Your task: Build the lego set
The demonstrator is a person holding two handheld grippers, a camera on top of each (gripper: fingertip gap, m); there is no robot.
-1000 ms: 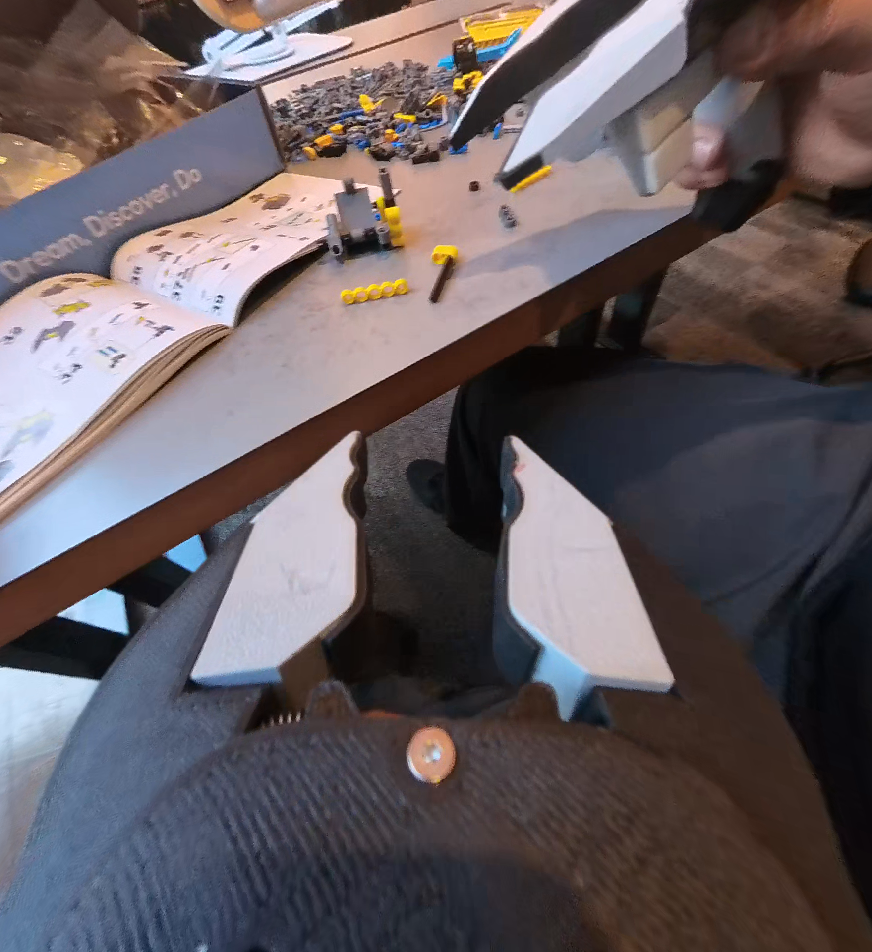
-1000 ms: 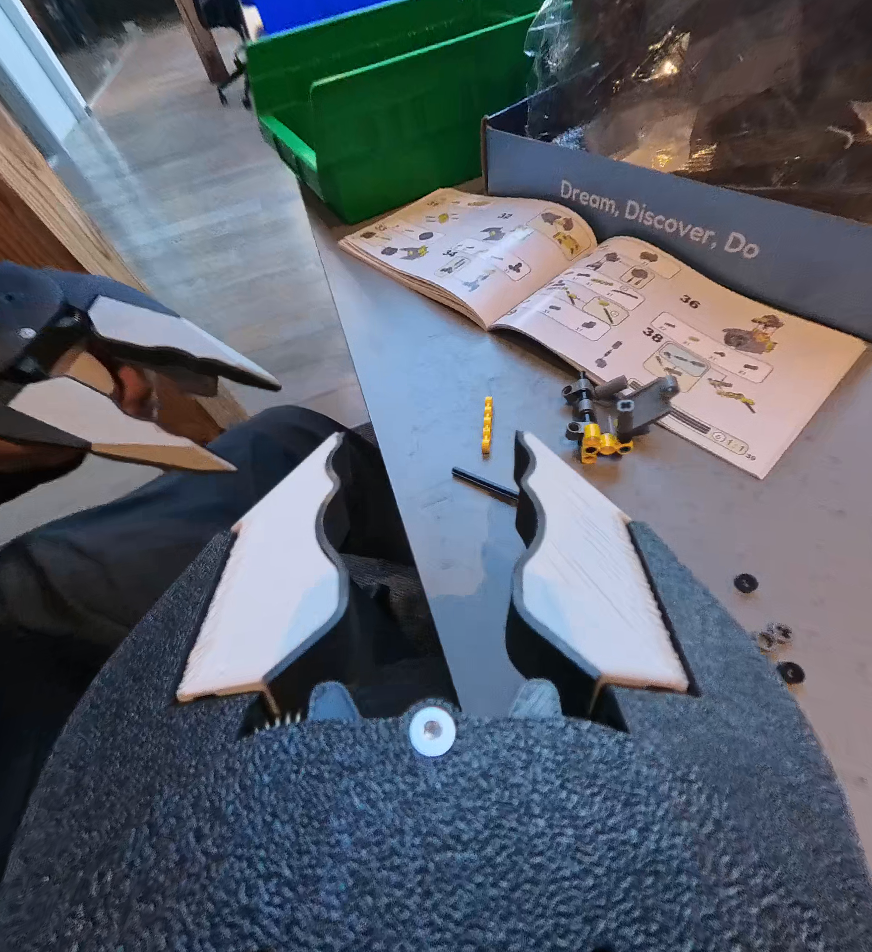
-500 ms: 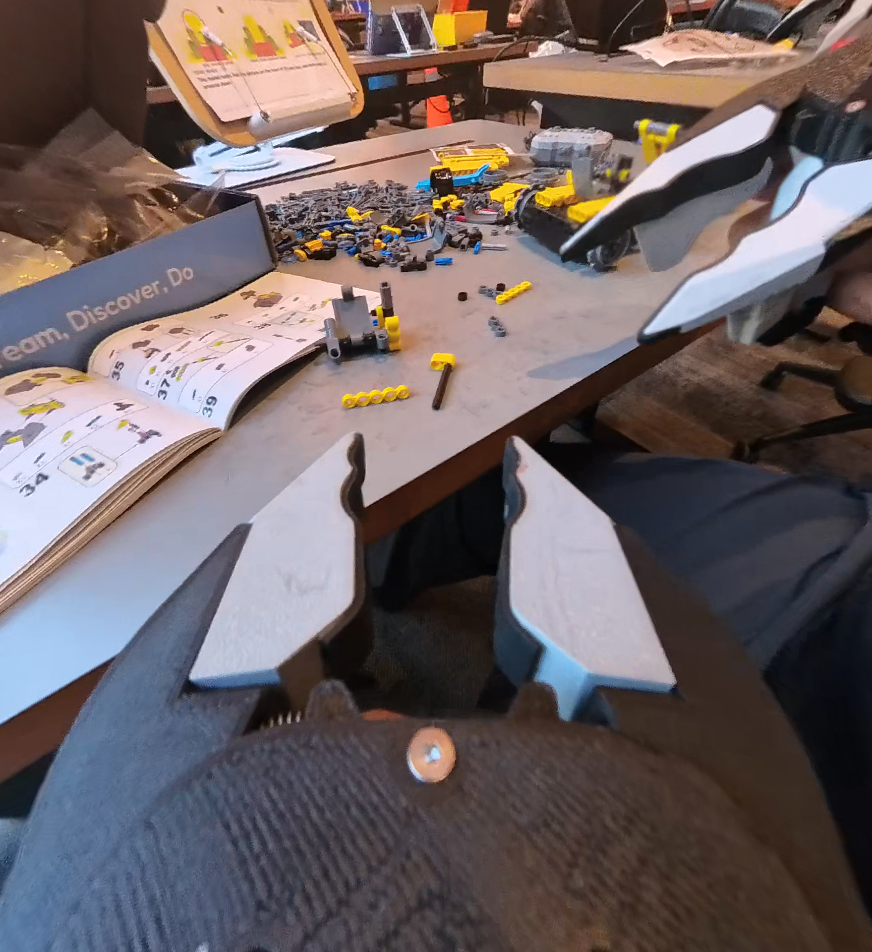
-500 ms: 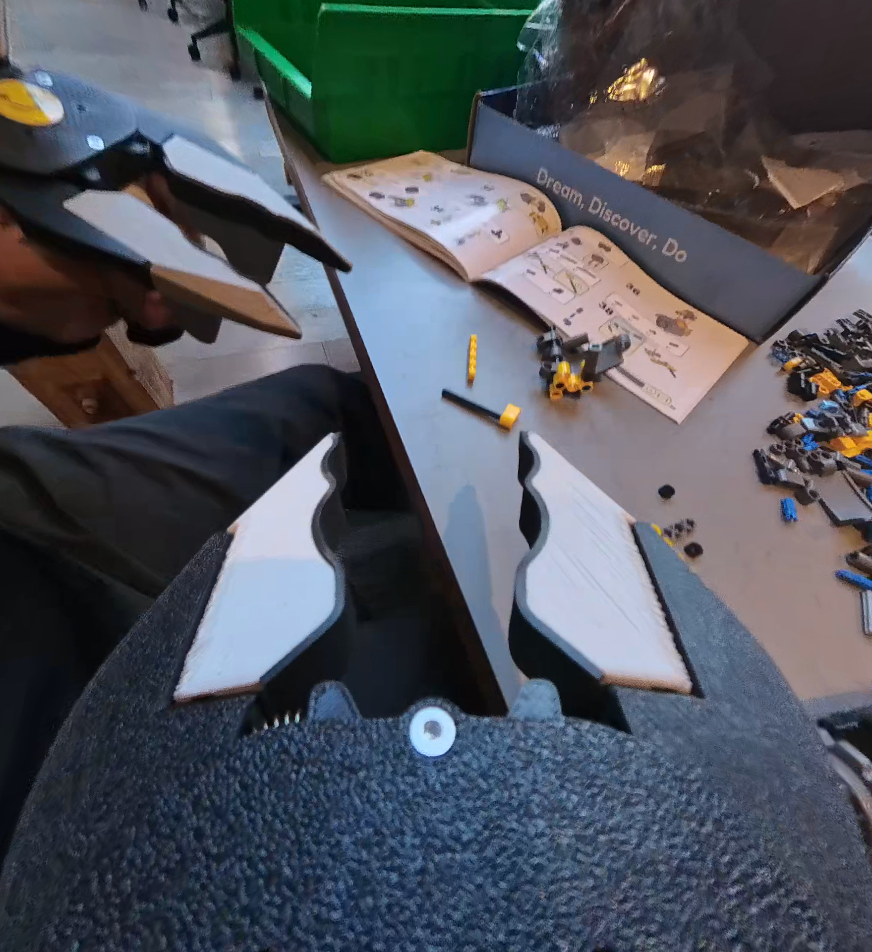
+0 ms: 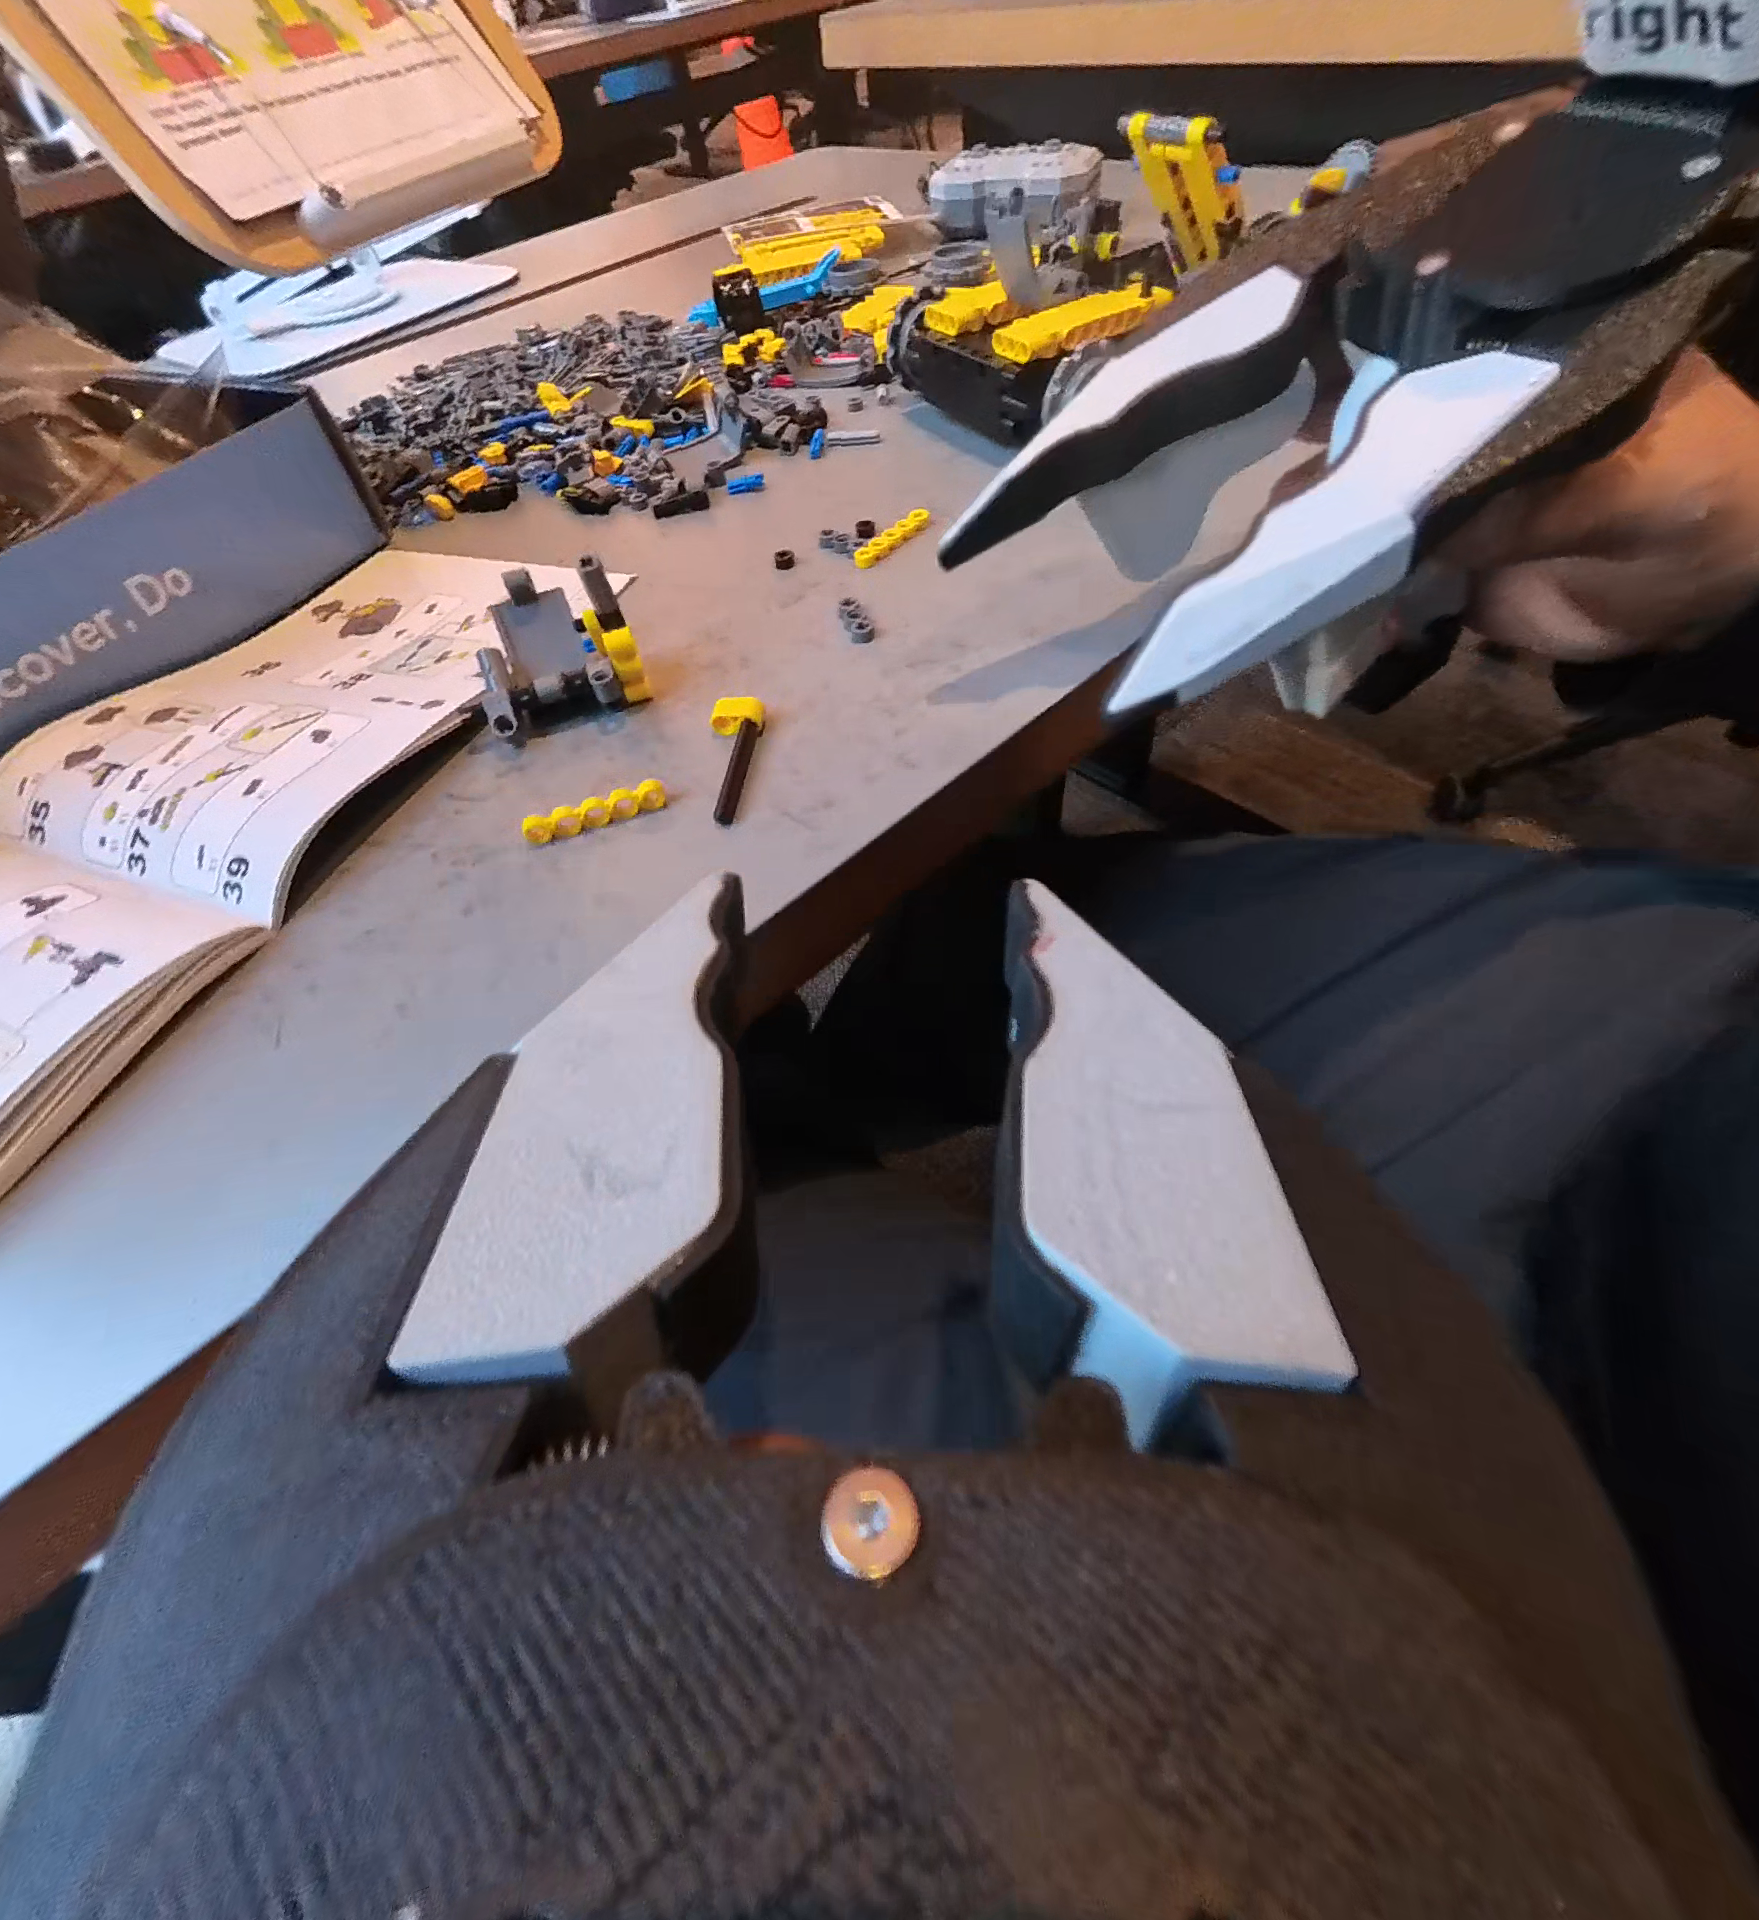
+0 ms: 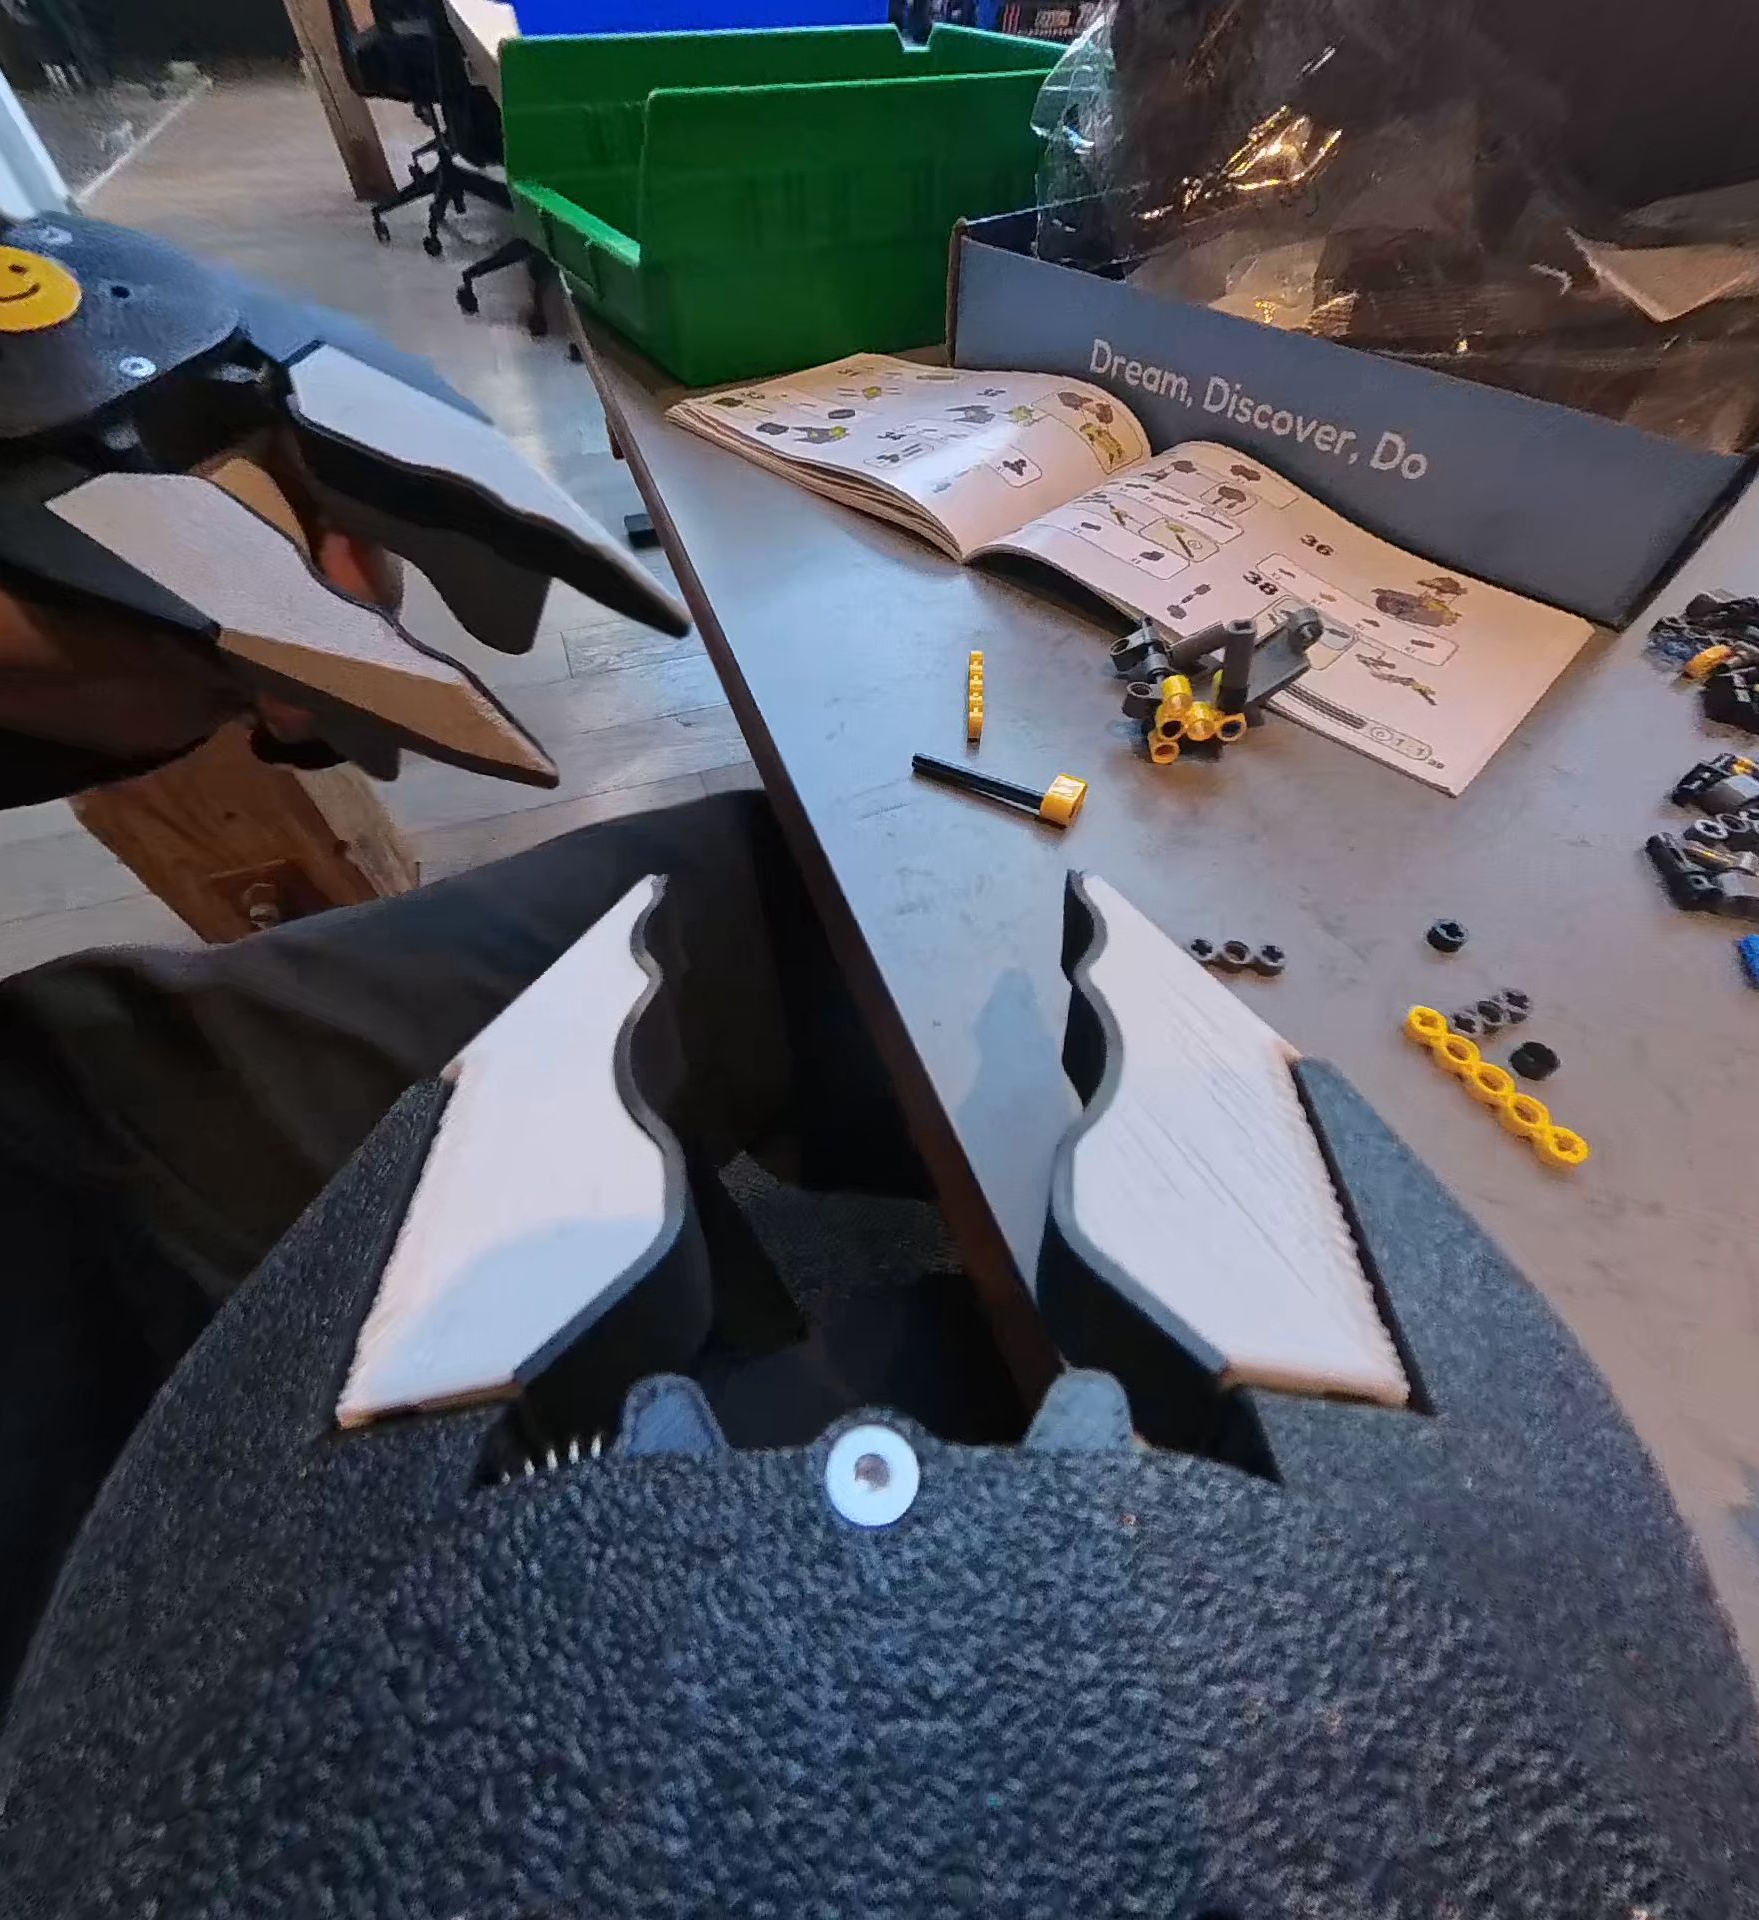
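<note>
Left gripper (image 5: pixel 870 904), right gripper (image 6: pixel 864 894): fingers apart, empty; lettered box (image 6: pixel 1374 457).

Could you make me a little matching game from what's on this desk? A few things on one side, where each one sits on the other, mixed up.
Things:
1. black axle
2. booklet
3. green bin
4. half-built model

Places:
A. far end of the table, beyond the booklet
B. lying open in front of the grey box
C. past the heap of loose parts
D. near the table edge, with a yellow piece on one end

Pairs: 1-D, 2-B, 3-A, 4-C
</note>
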